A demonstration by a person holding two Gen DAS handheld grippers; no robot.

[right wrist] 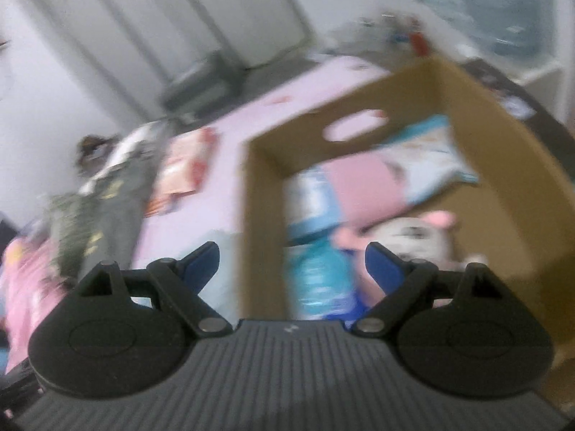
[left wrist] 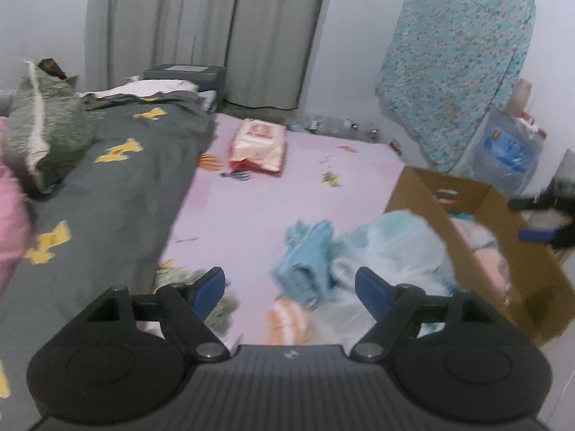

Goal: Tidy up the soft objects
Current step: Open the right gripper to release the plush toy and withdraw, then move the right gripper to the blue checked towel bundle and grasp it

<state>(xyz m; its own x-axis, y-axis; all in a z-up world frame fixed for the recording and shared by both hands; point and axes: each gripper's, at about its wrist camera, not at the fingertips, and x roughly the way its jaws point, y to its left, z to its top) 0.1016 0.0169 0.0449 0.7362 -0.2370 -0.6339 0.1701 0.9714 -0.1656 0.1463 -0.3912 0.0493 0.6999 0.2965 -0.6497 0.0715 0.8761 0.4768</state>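
Note:
My left gripper (left wrist: 290, 287) is open and empty above the pink bed sheet (left wrist: 273, 186). Just ahead of it lie a light blue knitted cloth (left wrist: 305, 255) and a pale blue soft item in clear plastic (left wrist: 391, 248), beside the cardboard box (left wrist: 478, 222). My right gripper (right wrist: 291, 265) is open and empty above the near wall of the same box (right wrist: 262, 222). Inside the box I see a pink and blue cloth (right wrist: 377, 179), a turquoise item (right wrist: 320, 276) and a white plush toy with pink ears (right wrist: 417, 237). The right view is blurred.
A grey blanket with yellow patches (left wrist: 118, 179) covers the bed's left side, with a green pillow (left wrist: 43, 133) on it. A red and white packet (left wrist: 258, 143) lies further up the bed. A patterned blue mattress (left wrist: 456, 68) leans on the wall.

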